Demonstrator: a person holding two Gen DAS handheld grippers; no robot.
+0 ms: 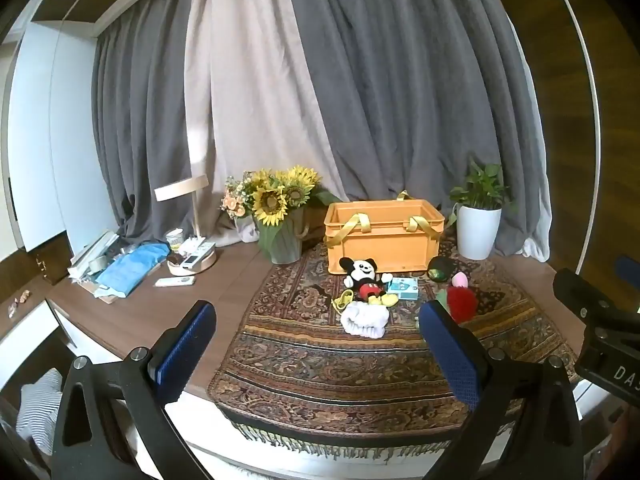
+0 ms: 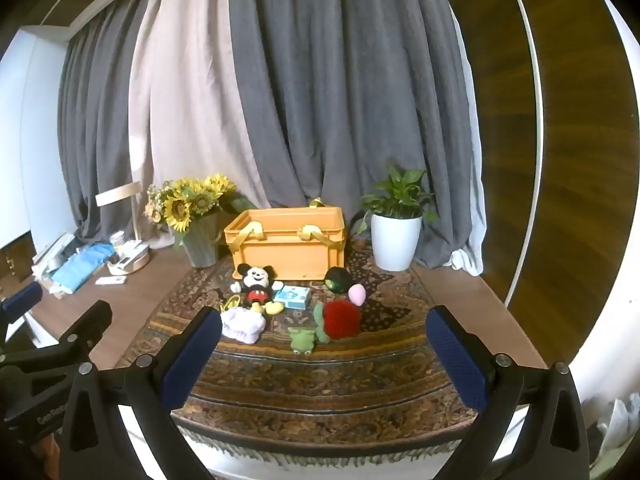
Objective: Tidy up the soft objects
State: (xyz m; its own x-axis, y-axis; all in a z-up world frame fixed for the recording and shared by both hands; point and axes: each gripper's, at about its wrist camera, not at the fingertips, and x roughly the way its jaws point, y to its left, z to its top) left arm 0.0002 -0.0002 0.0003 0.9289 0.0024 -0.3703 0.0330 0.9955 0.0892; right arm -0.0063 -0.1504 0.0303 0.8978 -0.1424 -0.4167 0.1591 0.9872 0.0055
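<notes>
An orange crate (image 1: 384,236) (image 2: 288,242) with yellow handles stands at the back of a patterned rug (image 1: 340,364) (image 2: 320,380). In front of it lie a Mickey Mouse plush (image 1: 365,278) (image 2: 256,280), a white fluffy cloth (image 1: 366,320) (image 2: 243,325), a red fuzzy toy (image 1: 462,300) (image 2: 341,319), a pink egg-shaped toy (image 2: 357,294), a green frog plush (image 2: 302,340), a dark green ball (image 2: 337,280) and a small blue box (image 1: 403,288) (image 2: 294,296). My left gripper (image 1: 320,344) and right gripper (image 2: 324,344) are both open and empty, held near the rug's front edge.
A sunflower vase (image 1: 280,216) (image 2: 196,220) stands left of the crate, a white potted plant (image 1: 478,220) (image 2: 396,232) right of it. A lamp, remote and blue cloth clutter (image 1: 132,264) lie at the desk's left. Curtains hang behind.
</notes>
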